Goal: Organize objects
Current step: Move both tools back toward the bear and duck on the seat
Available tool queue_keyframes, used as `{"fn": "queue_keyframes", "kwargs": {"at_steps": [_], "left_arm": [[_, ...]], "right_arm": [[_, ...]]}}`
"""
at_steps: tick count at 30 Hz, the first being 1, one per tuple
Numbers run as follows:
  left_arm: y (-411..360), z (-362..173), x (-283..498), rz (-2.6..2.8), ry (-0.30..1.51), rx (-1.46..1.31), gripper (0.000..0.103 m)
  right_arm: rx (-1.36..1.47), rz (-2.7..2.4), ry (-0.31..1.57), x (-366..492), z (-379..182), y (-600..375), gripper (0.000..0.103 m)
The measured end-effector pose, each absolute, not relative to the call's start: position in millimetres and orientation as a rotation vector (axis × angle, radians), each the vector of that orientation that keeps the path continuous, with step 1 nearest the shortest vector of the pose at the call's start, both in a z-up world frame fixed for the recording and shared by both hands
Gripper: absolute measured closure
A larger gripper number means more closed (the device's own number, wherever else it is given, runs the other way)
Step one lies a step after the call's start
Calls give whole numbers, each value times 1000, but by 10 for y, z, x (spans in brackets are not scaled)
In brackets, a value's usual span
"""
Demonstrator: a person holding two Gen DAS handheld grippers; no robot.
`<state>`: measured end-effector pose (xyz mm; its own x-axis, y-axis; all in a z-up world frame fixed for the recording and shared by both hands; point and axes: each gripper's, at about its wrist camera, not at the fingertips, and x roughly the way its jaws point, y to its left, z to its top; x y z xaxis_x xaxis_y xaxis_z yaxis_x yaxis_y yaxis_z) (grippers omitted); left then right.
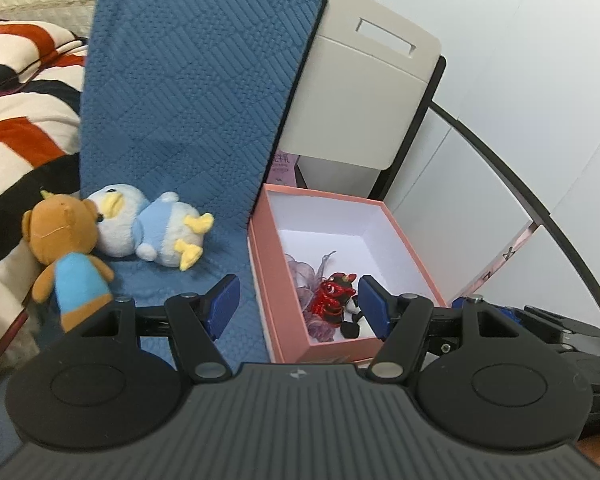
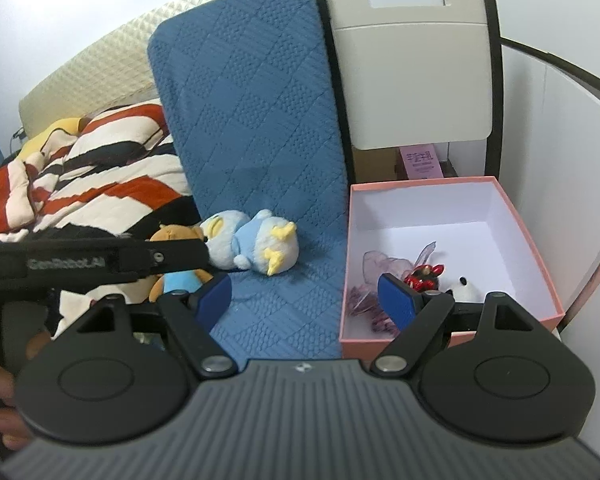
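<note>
Left wrist view: left gripper spread, empty; right gripper likewise; penguin beside pink box.

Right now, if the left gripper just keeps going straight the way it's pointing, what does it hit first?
Most likely the left wall of the pink box, or the blue quilted cover right beside it. The open left gripper straddles that edge, so depth leaves it unclear. Both plush toys lie off to the left.
</note>
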<state>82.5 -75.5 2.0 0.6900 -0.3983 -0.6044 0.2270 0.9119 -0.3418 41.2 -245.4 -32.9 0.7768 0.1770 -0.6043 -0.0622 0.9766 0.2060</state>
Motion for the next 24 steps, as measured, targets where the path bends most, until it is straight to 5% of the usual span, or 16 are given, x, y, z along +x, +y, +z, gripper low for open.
{"fn": "queue_keyframes", "kwargs": {"at_steps": [24], "left_arm": [[-44, -713, 674, -250, 737, -304, 32]], "right_arm": [[120, 134, 661, 545, -999, -1845, 21]]}}
